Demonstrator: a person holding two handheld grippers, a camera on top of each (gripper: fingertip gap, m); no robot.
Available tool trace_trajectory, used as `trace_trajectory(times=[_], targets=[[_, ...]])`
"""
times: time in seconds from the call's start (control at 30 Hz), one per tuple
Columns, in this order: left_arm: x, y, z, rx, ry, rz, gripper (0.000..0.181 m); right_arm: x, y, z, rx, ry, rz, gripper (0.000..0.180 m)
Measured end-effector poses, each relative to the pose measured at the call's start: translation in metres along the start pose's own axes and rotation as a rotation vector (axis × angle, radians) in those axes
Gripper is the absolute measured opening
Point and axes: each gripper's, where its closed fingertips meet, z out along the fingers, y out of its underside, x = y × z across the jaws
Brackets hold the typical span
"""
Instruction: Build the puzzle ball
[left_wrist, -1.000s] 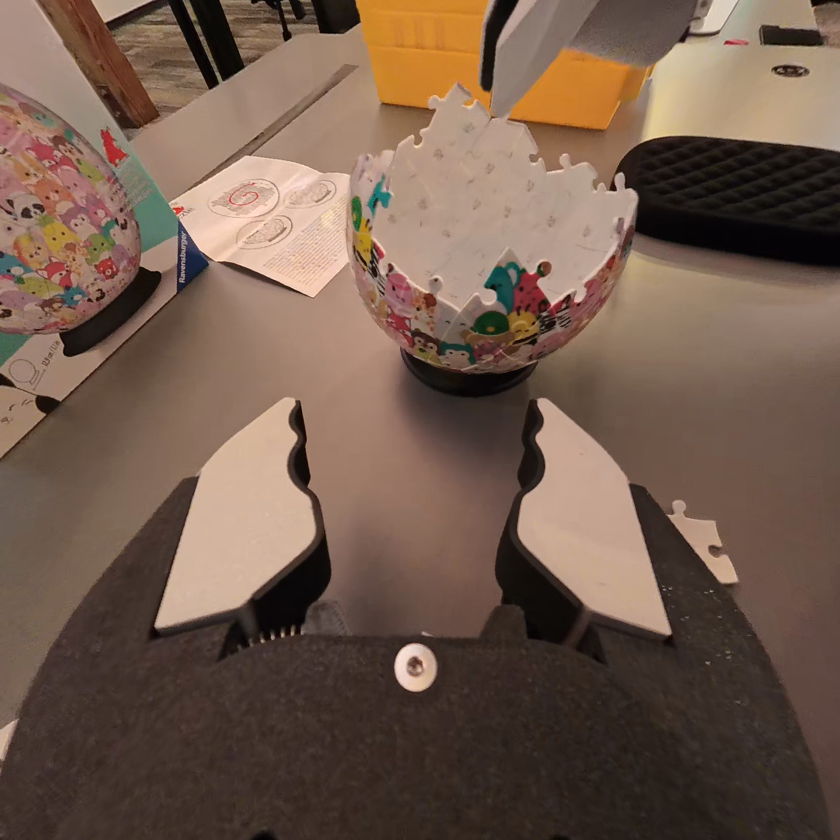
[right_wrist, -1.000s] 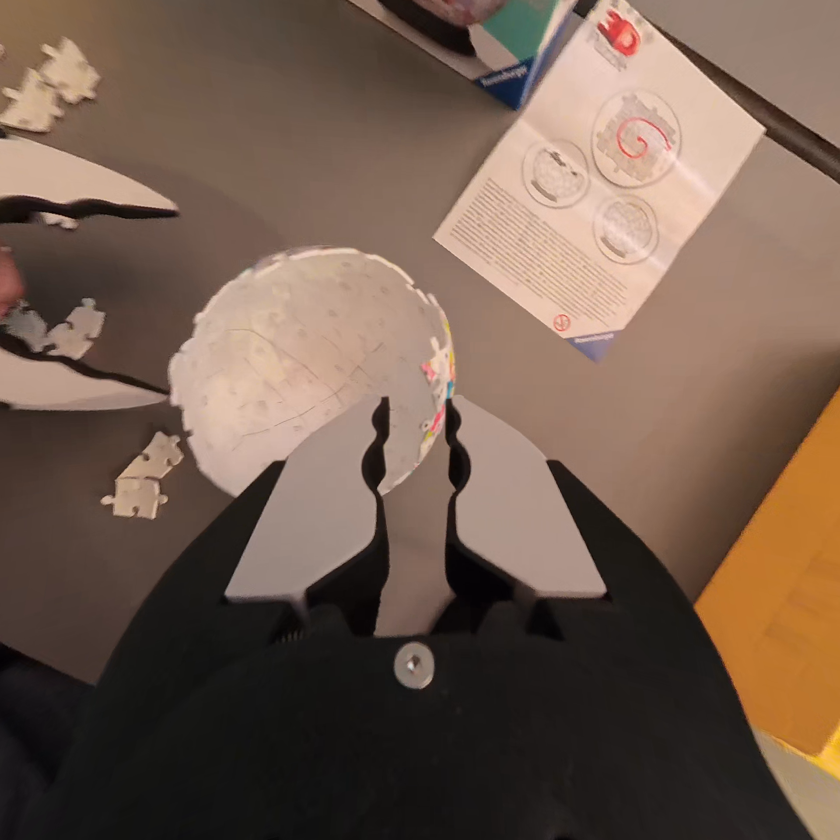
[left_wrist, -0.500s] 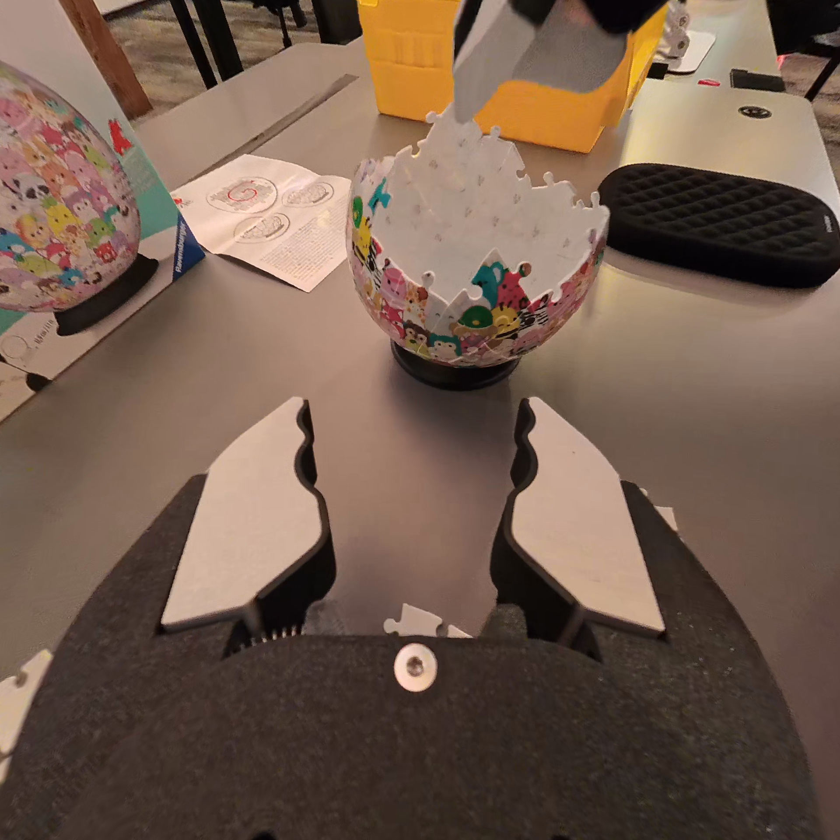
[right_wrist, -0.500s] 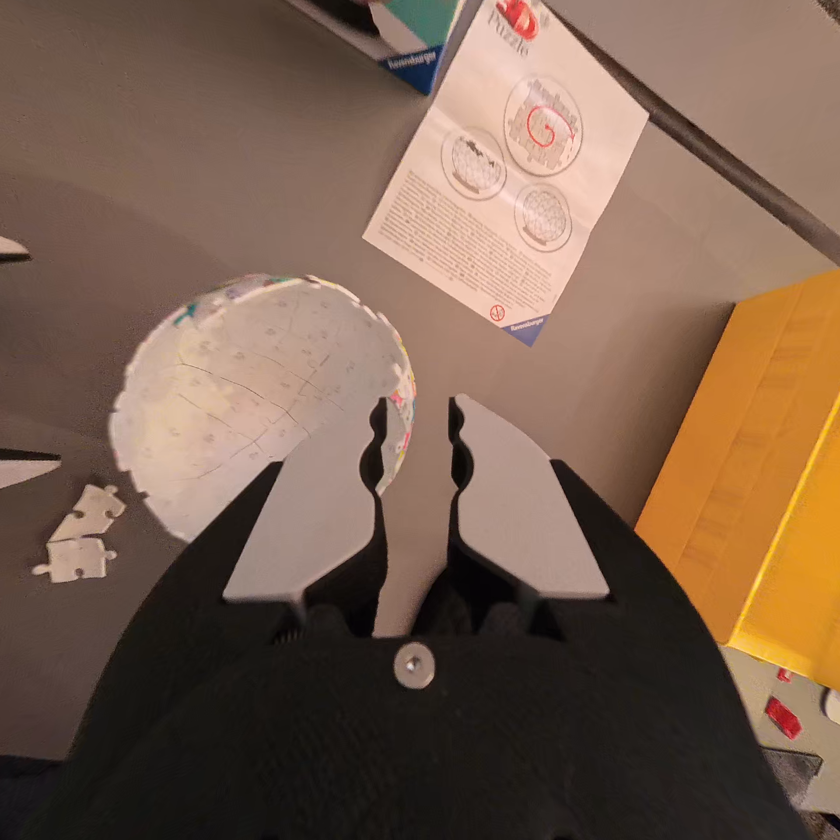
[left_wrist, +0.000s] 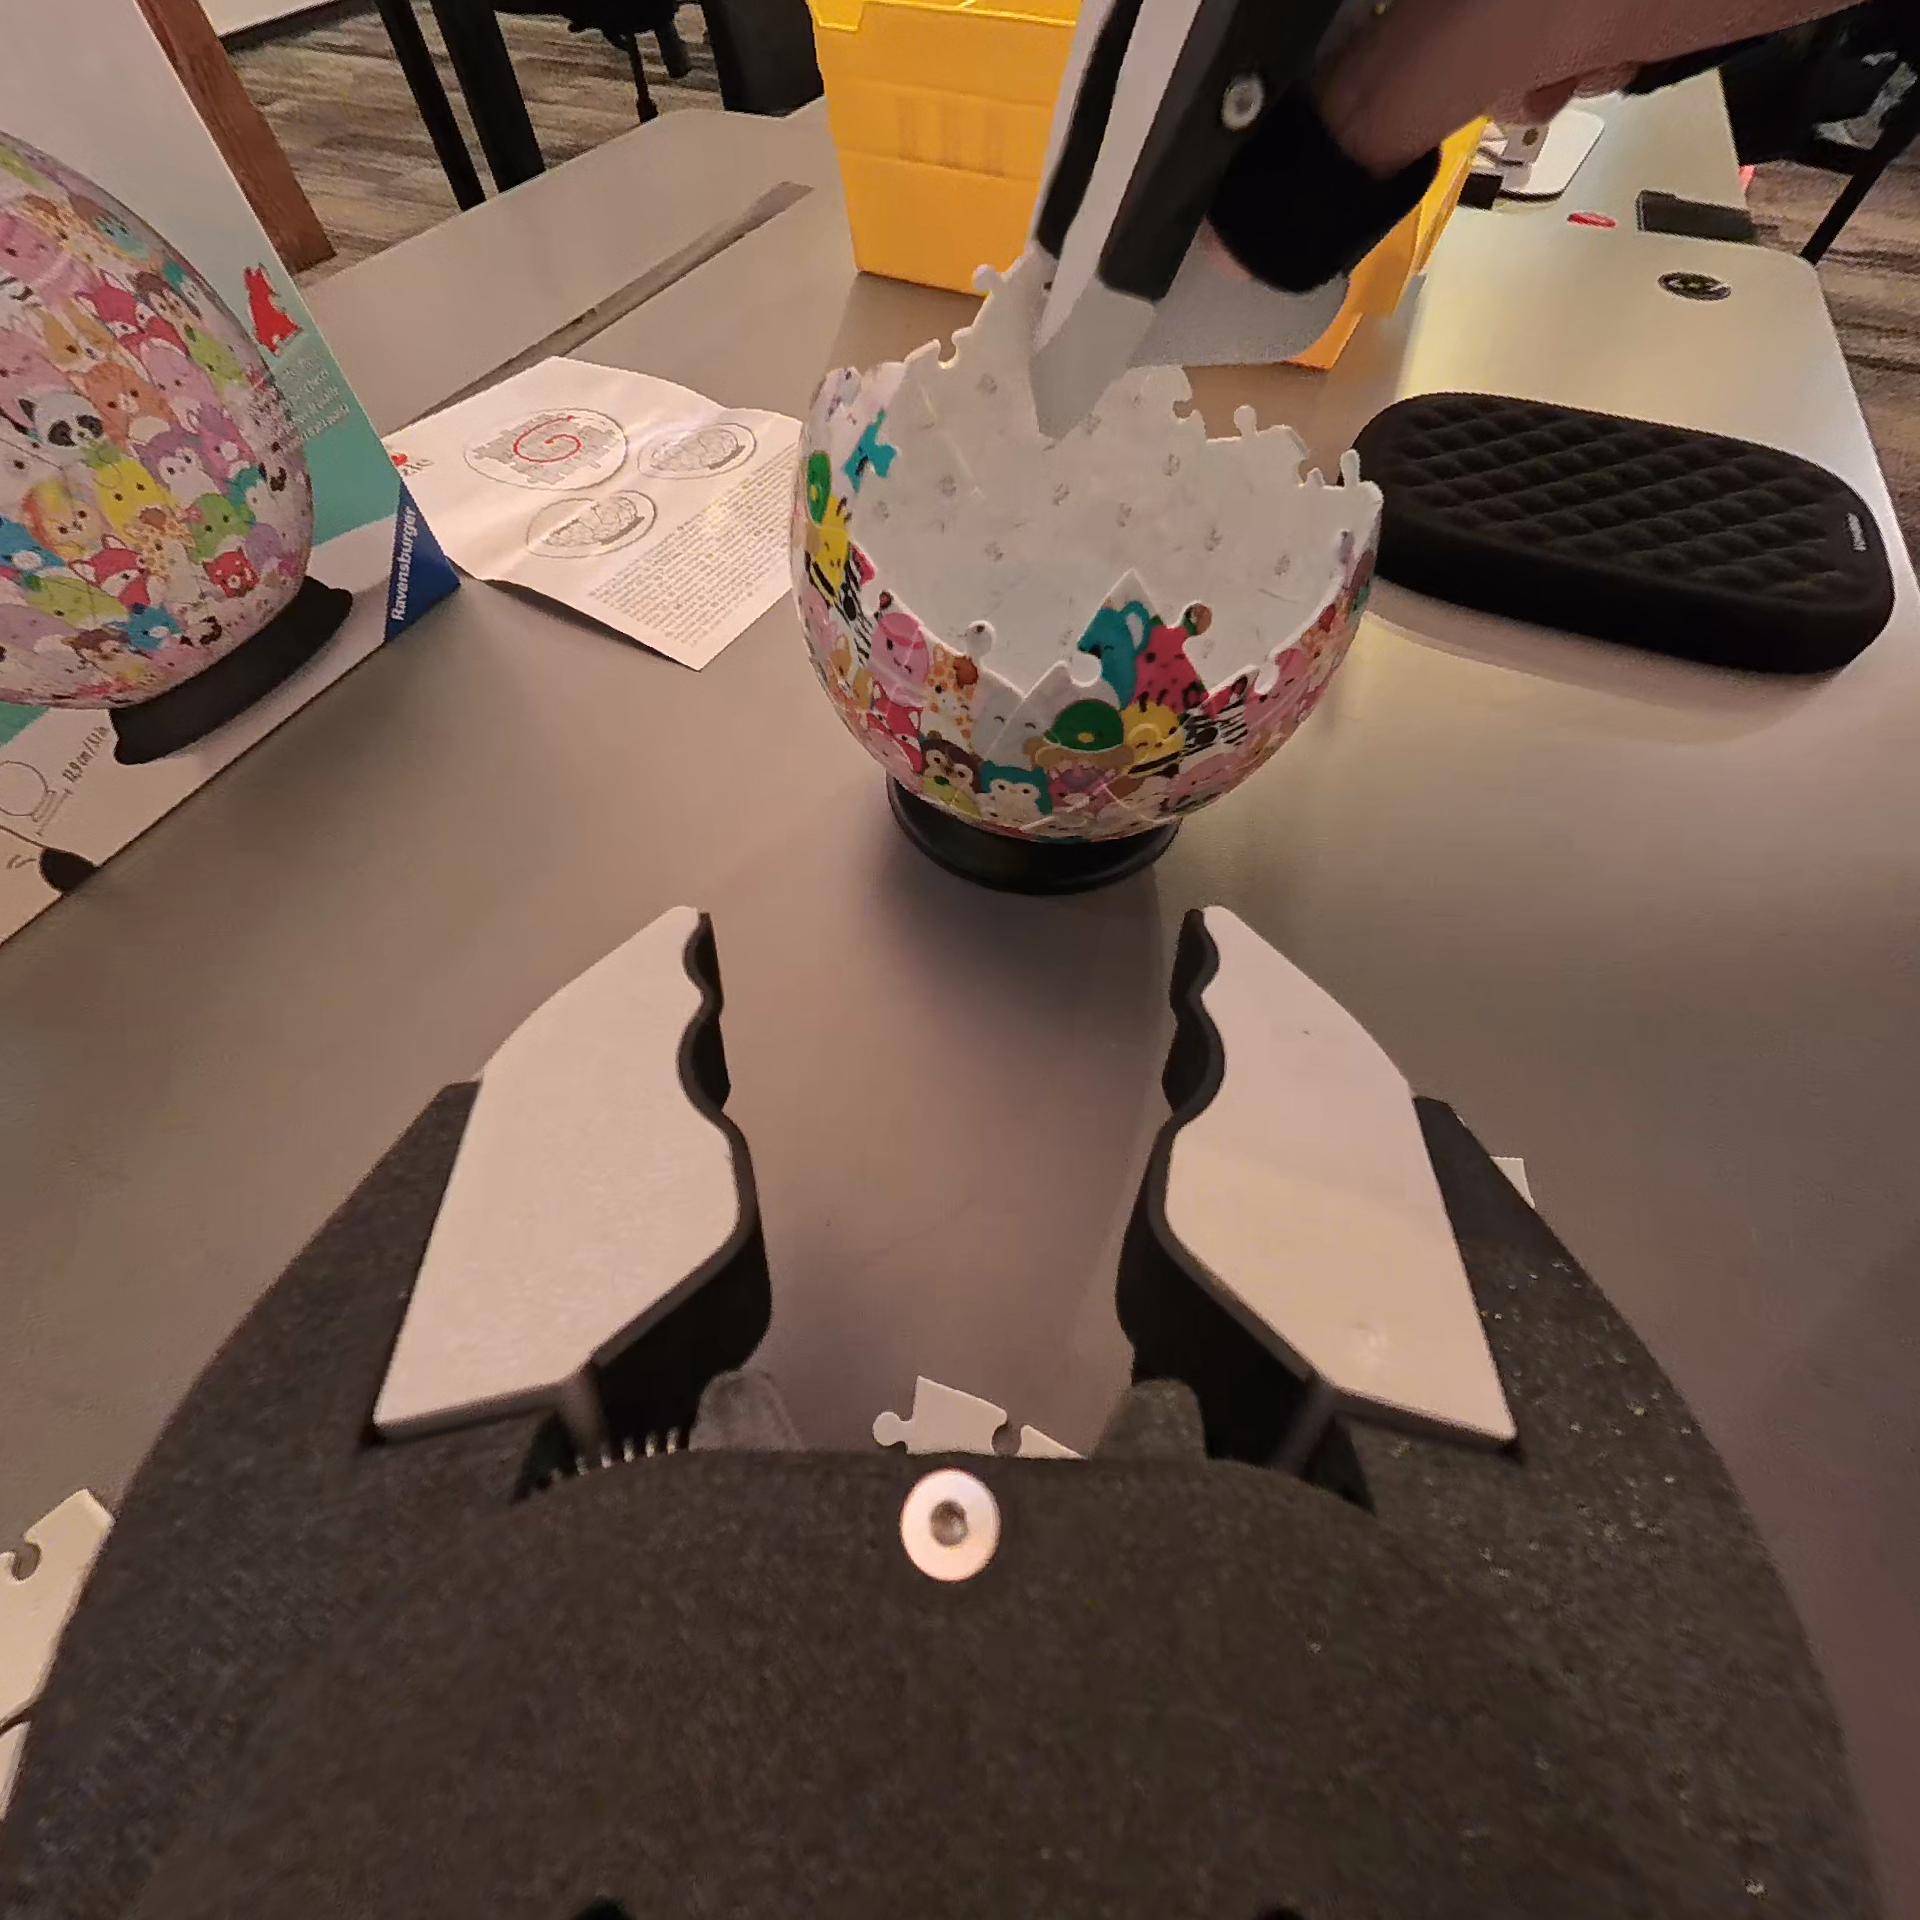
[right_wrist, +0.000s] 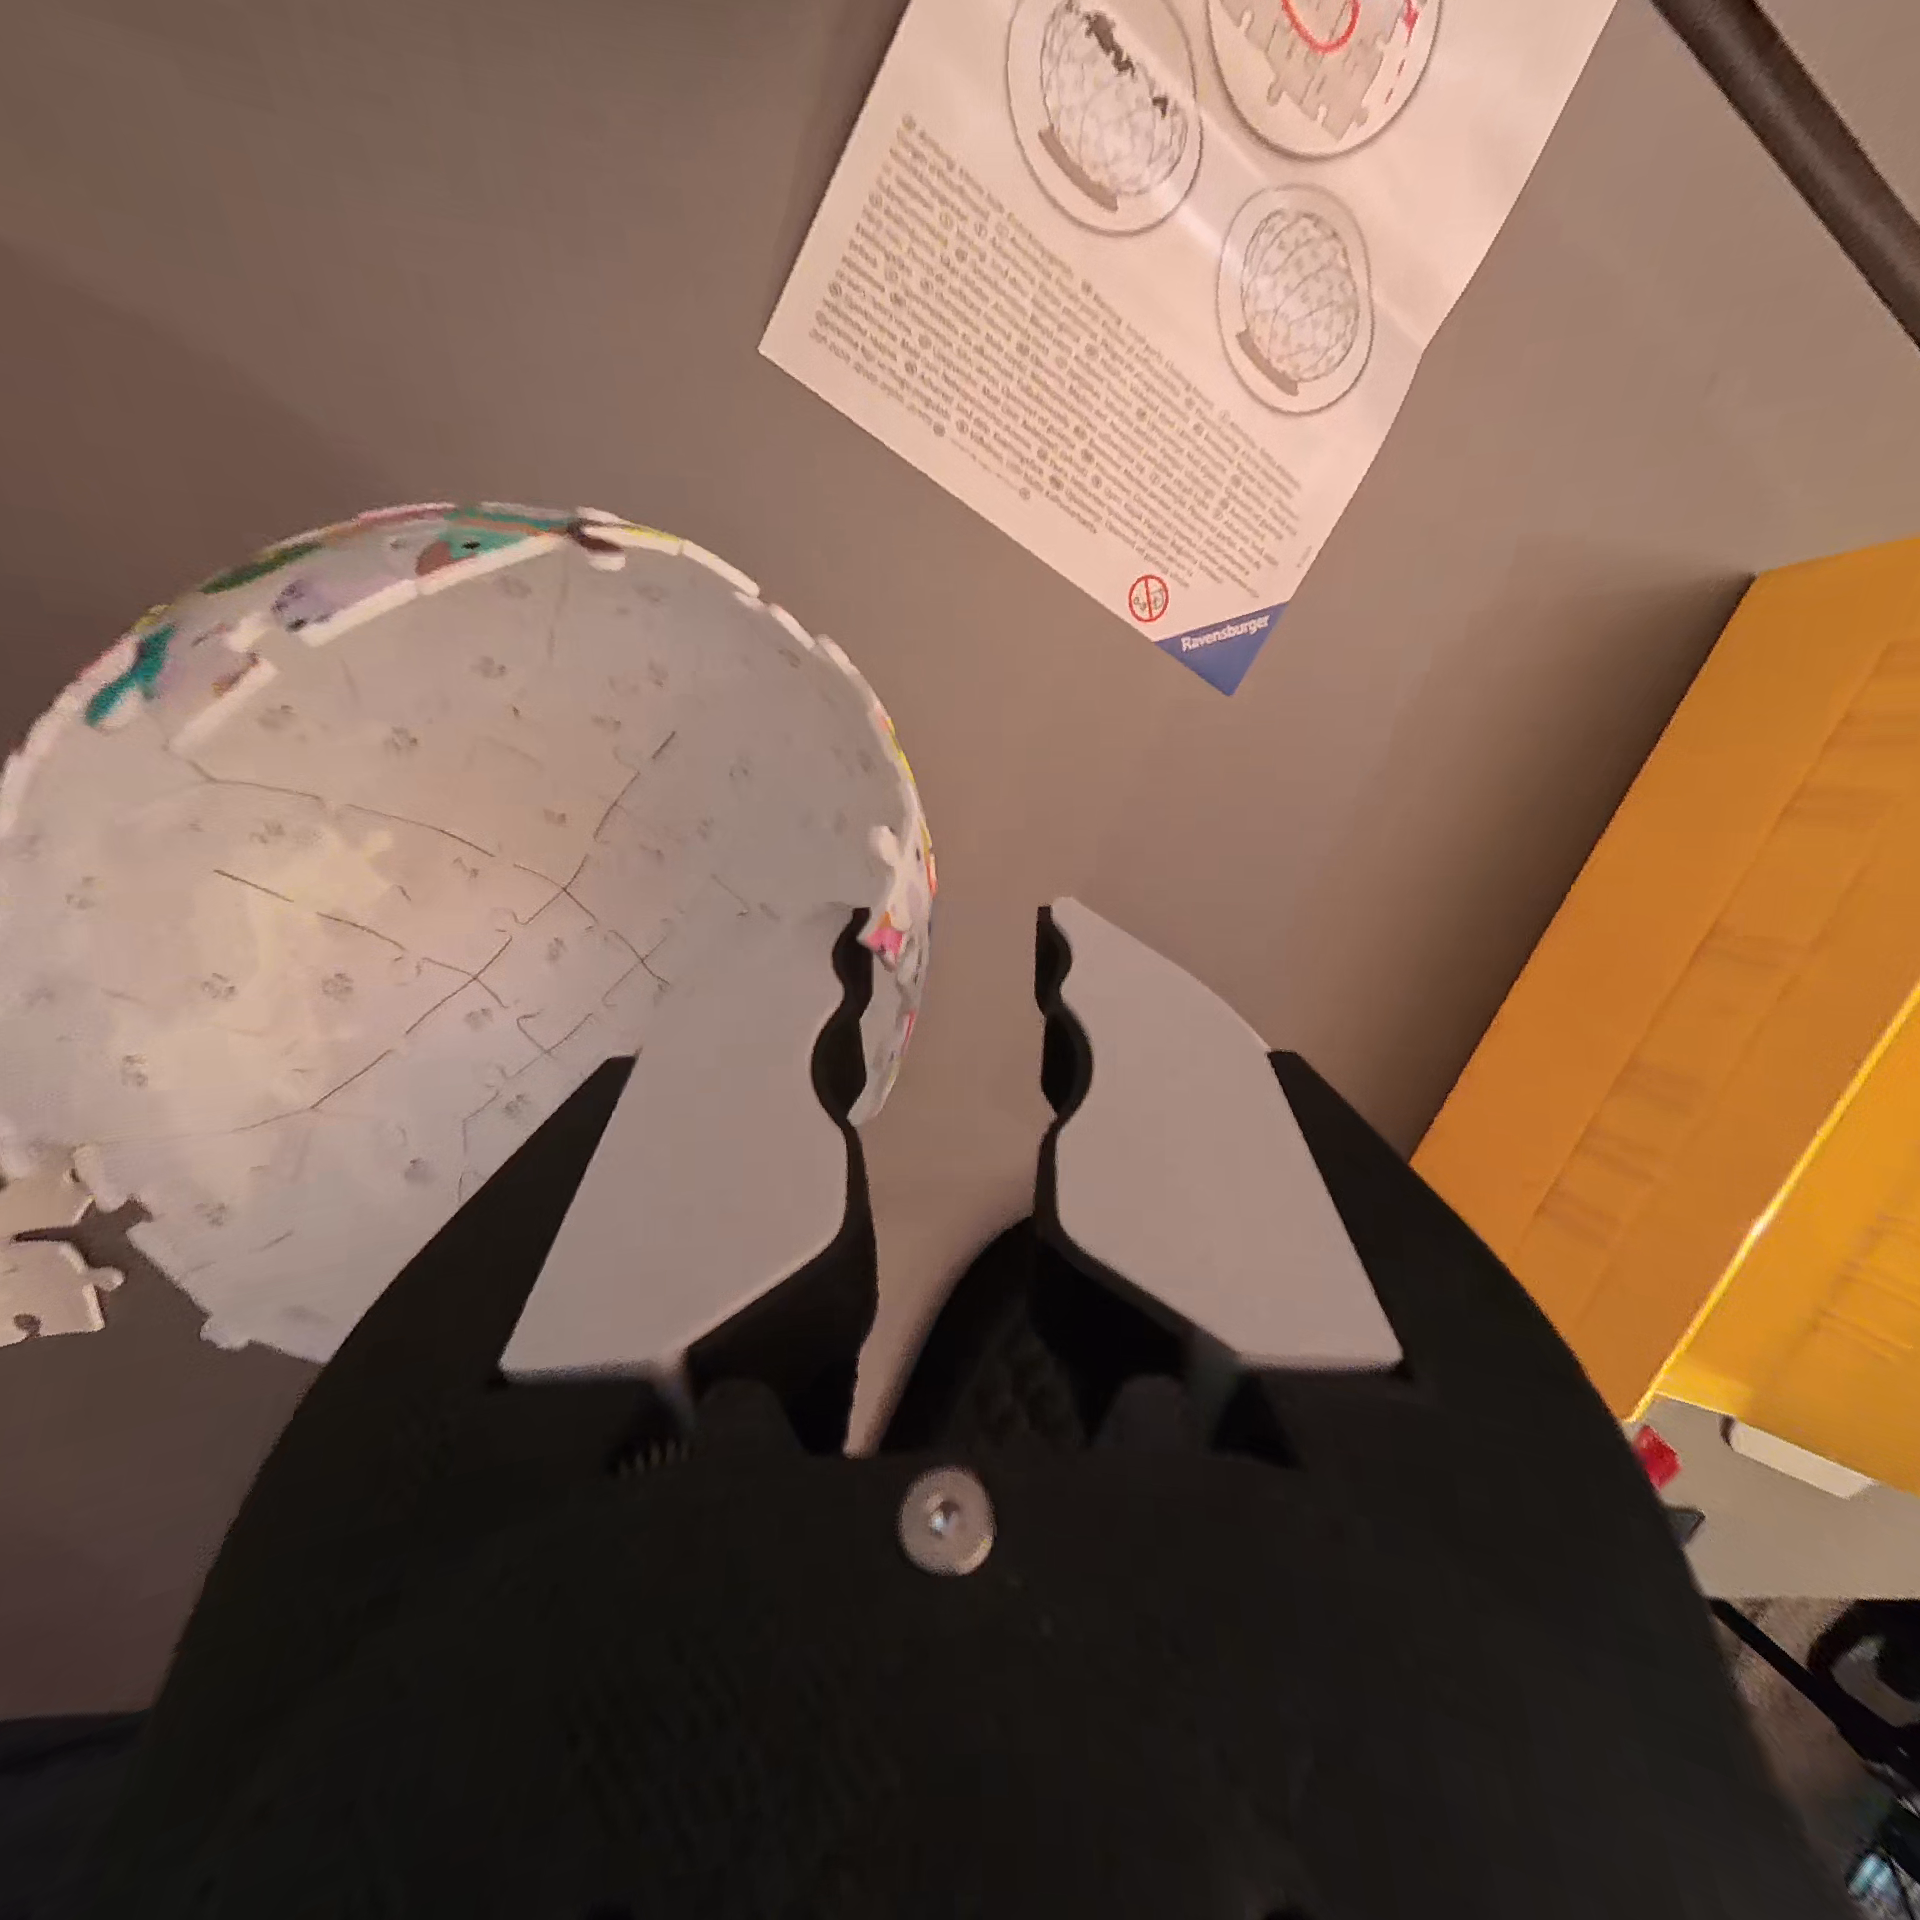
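Left gripper (left_wrist: 948, 1023): jaws wide apart, empty, low over the grey table (left_wrist: 1558, 935). Right gripper (right_wrist: 945, 1023): jaws partly open, straddling the far rim of the puzzle ball (left_wrist: 1081, 623), nothing clamped. Puzzle ball: one half-shell, opening upward, white inside, colourful cartoon animals outside, seated on one black stand (left_wrist: 1029, 857). Loose white pieces: one between left fingers (left_wrist: 945, 1418).

The left gripper (left_wrist: 945, 997) is held low and level in front of the puzzle ball (left_wrist: 1081, 623), its jaws spread wide with nothing between them. The right gripper (right_wrist: 945, 935) is held above the ball's far rim, pointed steeply down, its jaws parted by a narrow gap; one fingertip (left_wrist: 1081, 364) is seen over the ball's inner wall.
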Motion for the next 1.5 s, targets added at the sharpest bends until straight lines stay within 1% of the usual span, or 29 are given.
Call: trace_trajectory(times=[0.4, 0.63, 0.8, 1.0, 1.07, 1.17, 1.37, 1.43, 1.5], targets=[[0.000, 0.002, 0.001, -0.008, 0.007, -0.001, 0.082, 0.006, 0.007, 0.008, -0.145, 0.059, -0.052, 0.031], [0.001, 0.003, 0.002, -0.013, 0.009, 0.001, 0.081, 0.005, 0.006, 0.012, -0.154, 0.045, -0.057, 0.030], [0.001, 0.002, 0.001, -0.013, 0.009, 0.005, 0.081, 0.002, 0.005, 0.013, -0.141, 0.038, -0.080, 0.015], [0.002, 0.004, 0.002, -0.018, 0.013, 0.007, 0.080, 0.001, -0.001, 0.011, -0.103, 0.029, -0.092, 0.009], [0.002, 0.004, 0.002, -0.020, 0.014, 0.006, 0.080, 0.001, -0.001, 0.011, -0.102, 0.018, -0.084, 0.009], [0.001, 0.004, 0.002, -0.019, 0.012, 0.008, 0.080, 0.004, 0.001, 0.012, -0.115, 0.012, -0.068, 0.017], [0.002, 0.005, 0.002, -0.025, 0.016, 0.010, 0.079, 0.004, 0.003, 0.012, -0.114, -0.015, -0.051, 0.018], [0.002, 0.004, 0.002, -0.018, 0.013, 0.007, 0.079, 0.006, 0.000, 0.010, -0.085, -0.004, -0.049, 0.027], [0.001, 0.002, 0.000, -0.002, 0.014, 0.004, 0.080, 0.004, -0.008, 0.001, -0.014, -0.012, -0.062, 0.028]])
